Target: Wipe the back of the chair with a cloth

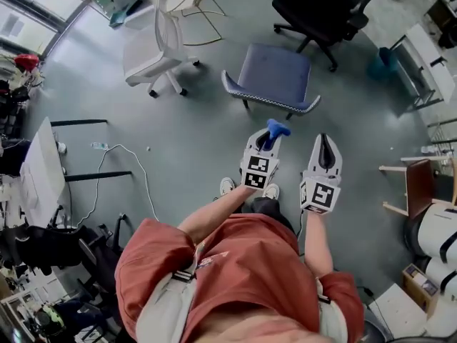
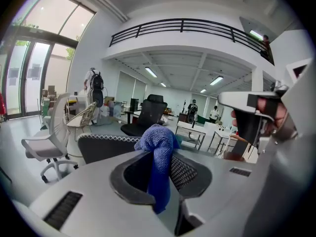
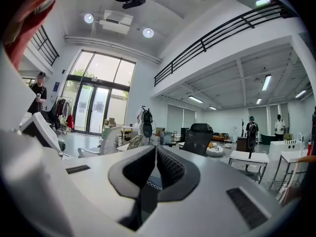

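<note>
A blue-grey chair (image 1: 275, 73) stands on the floor just ahead of me, the patterned edge of its back (image 1: 268, 100) toward me. My left gripper (image 1: 268, 140) is shut on a blue cloth (image 1: 277, 128), held a little short of that edge. In the left gripper view the cloth (image 2: 158, 152) bunches up and hangs between the jaws of the left gripper (image 2: 159, 154), and the chair's dark back (image 2: 106, 148) shows behind. My right gripper (image 1: 325, 146) is alongside to the right, shut and empty; in its own view the right gripper (image 3: 154, 153) shows jaws nearly touching.
A white office chair (image 1: 153, 45) stands at the far left and a black office chair (image 1: 325, 6) behind the blue-grey one. A cable (image 1: 136, 170) trails over the floor from a white desk (image 1: 39, 174). A wooden stool (image 1: 414, 188) is at the right.
</note>
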`<action>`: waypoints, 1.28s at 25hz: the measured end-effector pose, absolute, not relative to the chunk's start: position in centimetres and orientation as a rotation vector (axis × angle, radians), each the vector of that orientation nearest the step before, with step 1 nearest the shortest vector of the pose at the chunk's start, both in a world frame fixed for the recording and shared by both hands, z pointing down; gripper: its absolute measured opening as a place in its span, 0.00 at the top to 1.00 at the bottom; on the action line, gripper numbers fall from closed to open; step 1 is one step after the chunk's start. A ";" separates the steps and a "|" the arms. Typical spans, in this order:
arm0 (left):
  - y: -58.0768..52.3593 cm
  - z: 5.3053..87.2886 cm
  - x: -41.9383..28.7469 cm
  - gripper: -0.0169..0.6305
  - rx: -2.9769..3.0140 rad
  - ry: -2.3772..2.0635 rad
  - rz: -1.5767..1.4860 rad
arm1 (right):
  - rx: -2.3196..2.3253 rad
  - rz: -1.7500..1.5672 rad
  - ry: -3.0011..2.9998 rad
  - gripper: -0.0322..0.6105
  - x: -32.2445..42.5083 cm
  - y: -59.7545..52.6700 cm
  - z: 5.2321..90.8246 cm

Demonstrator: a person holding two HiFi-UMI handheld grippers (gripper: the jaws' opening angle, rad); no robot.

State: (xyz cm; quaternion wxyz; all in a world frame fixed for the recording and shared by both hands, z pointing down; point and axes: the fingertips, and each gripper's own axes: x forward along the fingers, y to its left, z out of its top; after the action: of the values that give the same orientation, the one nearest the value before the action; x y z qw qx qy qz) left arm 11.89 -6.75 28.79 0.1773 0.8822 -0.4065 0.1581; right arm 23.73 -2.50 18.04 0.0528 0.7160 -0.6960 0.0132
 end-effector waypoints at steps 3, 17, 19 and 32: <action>-5.9 25.1 8.9 0.83 2.547 -1.167 0.418 | 2.132 0.036 -2.125 0.91 21.9 -2.6 16.7; -10.9 11.0 -4.6 0.83 2.608 -1.520 0.151 | 2.083 -0.110 -2.313 0.91 14.3 -7.2 7.5; -11.4 9.0 -5.4 0.83 2.629 -1.554 0.110 | 2.090 -0.134 -2.321 0.91 14.1 -7.6 6.0; -12.2 -5.3 -7.6 0.83 2.825 -1.708 -0.191 | 2.188 -0.385 -2.398 0.91 14.8 -6.6 -6.0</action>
State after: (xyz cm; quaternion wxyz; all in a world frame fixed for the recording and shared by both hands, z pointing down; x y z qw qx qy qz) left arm -7.64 -12.16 -5.33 -0.0824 0.8514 -0.5148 -0.0577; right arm 14.77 -6.57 -6.05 -0.0635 0.6680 -0.7321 -0.1175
